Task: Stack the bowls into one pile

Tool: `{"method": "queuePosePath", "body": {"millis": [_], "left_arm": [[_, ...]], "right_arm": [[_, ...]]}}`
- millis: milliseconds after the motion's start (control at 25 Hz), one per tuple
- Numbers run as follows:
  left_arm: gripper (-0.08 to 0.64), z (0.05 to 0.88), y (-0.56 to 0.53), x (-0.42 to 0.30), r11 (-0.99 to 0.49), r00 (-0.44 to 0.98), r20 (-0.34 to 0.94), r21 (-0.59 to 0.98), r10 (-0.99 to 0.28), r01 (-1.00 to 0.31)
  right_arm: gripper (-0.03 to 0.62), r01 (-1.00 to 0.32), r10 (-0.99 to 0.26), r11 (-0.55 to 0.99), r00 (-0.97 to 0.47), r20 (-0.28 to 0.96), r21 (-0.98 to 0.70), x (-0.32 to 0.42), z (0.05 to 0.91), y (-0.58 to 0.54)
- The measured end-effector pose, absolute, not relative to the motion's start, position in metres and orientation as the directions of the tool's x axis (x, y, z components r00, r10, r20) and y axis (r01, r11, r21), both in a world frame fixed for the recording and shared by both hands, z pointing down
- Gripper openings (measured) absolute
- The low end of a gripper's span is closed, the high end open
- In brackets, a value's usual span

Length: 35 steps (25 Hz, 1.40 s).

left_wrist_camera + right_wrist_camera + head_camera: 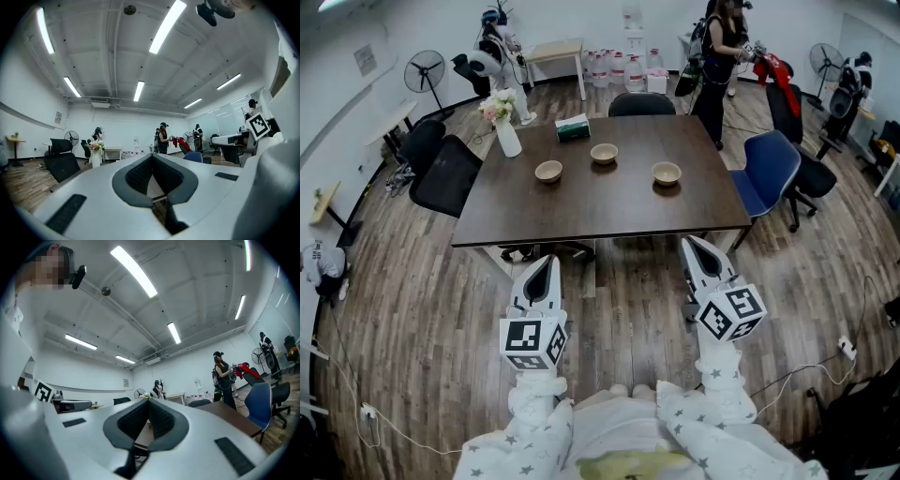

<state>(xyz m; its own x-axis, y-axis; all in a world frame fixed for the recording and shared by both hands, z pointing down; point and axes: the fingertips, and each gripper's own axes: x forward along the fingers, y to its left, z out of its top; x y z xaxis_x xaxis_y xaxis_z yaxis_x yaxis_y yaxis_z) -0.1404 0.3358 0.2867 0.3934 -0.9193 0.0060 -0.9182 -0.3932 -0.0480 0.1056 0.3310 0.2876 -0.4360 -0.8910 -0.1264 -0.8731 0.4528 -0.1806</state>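
Both tools are shut with nothing in them: the left gripper (546, 262) and the right gripper (692, 244) hang short of the near edge of the dark brown rectangular wooden table (581, 211), tips together. The three small tan shallow bowls sit well apart on the far half of the surface: the left bowl (548, 171), the middle bowl (604, 153) closest to the far edge, and the right bowl (667, 172) nearer the right edge. The chief risk, as I judge it, is a closed jaw arriving at a rim and shoving the bowl along the surface instead of pinching it; a thin rim grip may also let a bowl tip as it is carried. A long reach could brush the white vase of flowers (507, 137) by the far left corner or the green tissue box (573, 128) at the far edge. Only the head view shows the bowls; each gripper view looks level across the room, showing its ribbed pads meeting at the tip, but no bowl.
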Motion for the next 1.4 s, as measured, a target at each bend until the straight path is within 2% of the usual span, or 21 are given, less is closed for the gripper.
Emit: {"method": "queuePosePath", "body": {"millis": [440, 880, 1400], "left_arm": [[0.025, 0.288, 0.339, -0.129, -0.393, 0.392, 0.020, -0.038, -0.920, -0.919], [0.025, 0.302, 0.344, -0.099, -0.399, 0.398, 0.059, -0.010, -0.916, -0.917], [0.025, 0.324, 0.317, -0.100, -0.359, 0.357, 0.111, 0.002, -0.927, -0.933]], "right_arm": [[0.021, -0.855, -0.883, 0.468, -0.444, -0.150, -0.222, 0.117, 0.283, 0.331], [0.021, -0.850, -0.886, 0.465, -0.447, -0.125, -0.247, 0.143, 0.297, 0.325], [0.021, -0.830, -0.872, 0.485, -0.483, -0.080, -0.276, 0.136, 0.323, 0.289]]}}
